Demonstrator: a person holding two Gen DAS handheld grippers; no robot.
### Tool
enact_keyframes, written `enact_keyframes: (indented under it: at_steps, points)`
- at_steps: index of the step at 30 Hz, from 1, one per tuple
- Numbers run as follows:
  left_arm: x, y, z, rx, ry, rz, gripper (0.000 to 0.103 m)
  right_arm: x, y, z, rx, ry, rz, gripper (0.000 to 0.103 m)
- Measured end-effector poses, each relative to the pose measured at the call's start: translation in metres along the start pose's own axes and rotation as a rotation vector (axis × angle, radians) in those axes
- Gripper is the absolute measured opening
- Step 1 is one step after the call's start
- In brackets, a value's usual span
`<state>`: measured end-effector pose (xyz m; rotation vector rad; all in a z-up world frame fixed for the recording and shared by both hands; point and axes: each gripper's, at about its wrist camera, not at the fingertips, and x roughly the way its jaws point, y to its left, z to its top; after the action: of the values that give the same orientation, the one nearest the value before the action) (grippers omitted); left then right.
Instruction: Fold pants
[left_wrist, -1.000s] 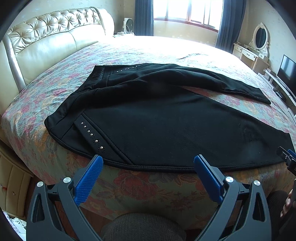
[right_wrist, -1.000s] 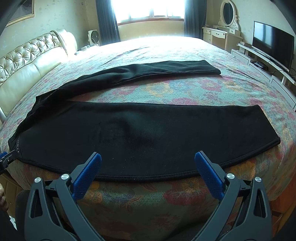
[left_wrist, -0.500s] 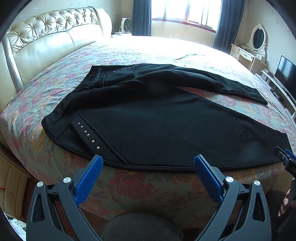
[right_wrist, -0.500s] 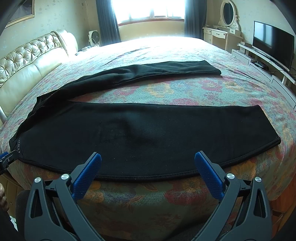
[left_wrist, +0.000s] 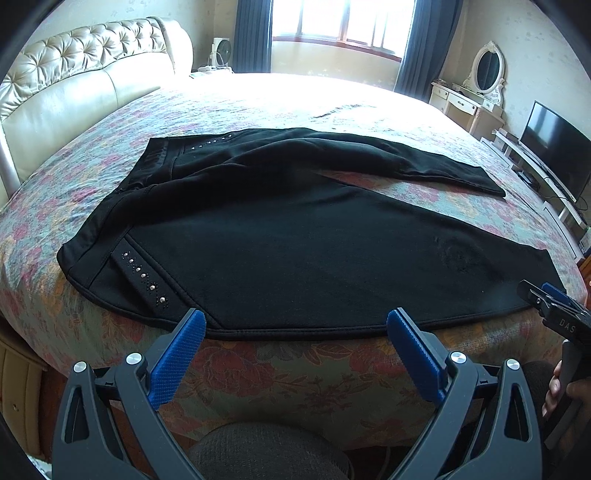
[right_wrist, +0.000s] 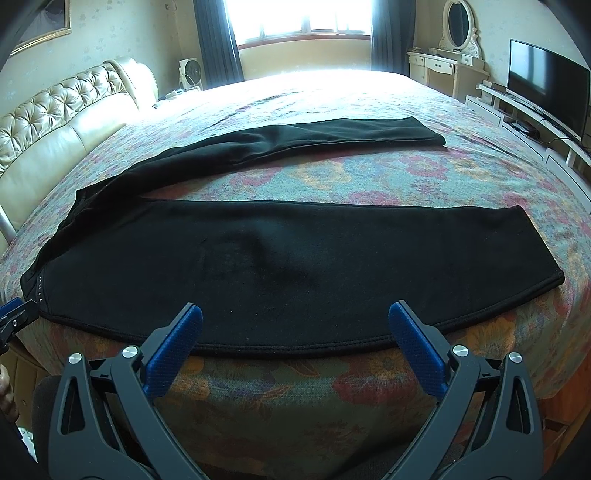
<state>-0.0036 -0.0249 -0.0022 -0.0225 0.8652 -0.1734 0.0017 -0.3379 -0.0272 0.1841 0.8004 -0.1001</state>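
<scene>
Black pants (left_wrist: 295, 251) lie spread flat on the bed, waistband to the left with a row of studs (left_wrist: 146, 277) by the near pocket. One leg runs along the near bed edge (right_wrist: 295, 266); the other leg (right_wrist: 332, 134) angles away toward the far right. My left gripper (left_wrist: 295, 328) hovers open just short of the near hem, holding nothing. My right gripper (right_wrist: 295, 325) is open too, close to the near leg's outer seam. The right gripper's tip (left_wrist: 546, 302) shows at the right edge of the left wrist view.
The floral bedspread (right_wrist: 369, 173) covers a wide bed with a tufted cream headboard (left_wrist: 74, 85) at the left. A dresser with an oval mirror (left_wrist: 484, 74) and a television (right_wrist: 546, 88) stand at the right. A person's hand (left_wrist: 561, 391) grips the right tool.
The left wrist view has shifted slightly rightward and nearer the pants' near hem. The right gripper has barely moved. The pants lie as before.
</scene>
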Motion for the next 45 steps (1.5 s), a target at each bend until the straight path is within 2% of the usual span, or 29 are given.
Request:
enact_keyframes:
  at_steps: [7, 10, 14, 17, 19, 22, 25, 27, 29, 32, 35, 39, 41, 43, 45]
  points:
    - [0.003, 0.0, 0.006, 0.008, 0.007, -0.032, 0.098, 0.003, 0.006, 0.001, -0.024, 0.011, 0.015, 0.101]
    - [0.003, 0.004, 0.017, 0.012, -0.015, -0.025, 0.098, 0.005, 0.011, 0.007, -0.054, 0.024, 0.04, 0.101]
    - [0.004, 0.021, 0.053, 0.064, -0.049, -0.047, 0.098, -0.001, 0.023, 0.03, -0.119, -0.012, 0.073, 0.101]
    - [0.024, 0.054, 0.09, 0.1, 0.021, -0.113, 0.098, -0.001, 0.035, 0.052, -0.16, -0.045, 0.083, 0.101]
    - [0.038, 0.087, 0.116, 0.092, 0.039, -0.079, 0.098, 0.005, 0.042, 0.067, -0.17, -0.052, 0.103, 0.101]
    - [0.061, 0.153, 0.154, -0.034, 0.065, -0.136, 0.098, 0.02, 0.056, 0.083, -0.184, -0.046, 0.134, 0.101]
    - [0.084, 0.217, 0.185, -0.171, 0.002, -0.117, 0.098, 0.039, 0.075, 0.093, -0.212, -0.026, 0.172, 0.101]
    - [0.107, 0.253, 0.201, -0.254, -0.002, -0.151, 0.098, 0.054, 0.087, 0.097, -0.237, -0.005, 0.193, 0.101]
    - [0.13, 0.284, 0.209, -0.337, -0.006, -0.195, 0.098, 0.068, 0.098, 0.098, -0.258, 0.018, 0.211, 0.101]
    - [0.165, 0.309, 0.221, -0.399, 0.017, -0.201, 0.098, 0.087, 0.108, 0.1, -0.275, 0.049, 0.234, 0.101]
    - [0.195, 0.307, 0.233, -0.305, 0.046, -0.186, 0.098, 0.1, 0.114, 0.102, -0.273, 0.075, 0.253, 0.101]
    - [0.223, 0.281, 0.243, -0.125, 0.084, -0.238, 0.098, 0.112, 0.118, 0.108, -0.276, 0.087, 0.27, 0.101]
    - [0.233, 0.272, 0.245, -0.054, 0.094, -0.215, 0.098, 0.115, 0.118, 0.11, -0.281, 0.095, 0.283, 0.101]
    - [0.242, 0.272, 0.246, -0.024, 0.108, -0.21, 0.098, 0.118, 0.119, 0.113, -0.285, 0.1, 0.303, 0.101]
    - [0.252, 0.28, 0.243, -0.046, 0.122, -0.237, 0.098, 0.122, 0.119, 0.117, -0.291, 0.111, 0.338, 0.101]
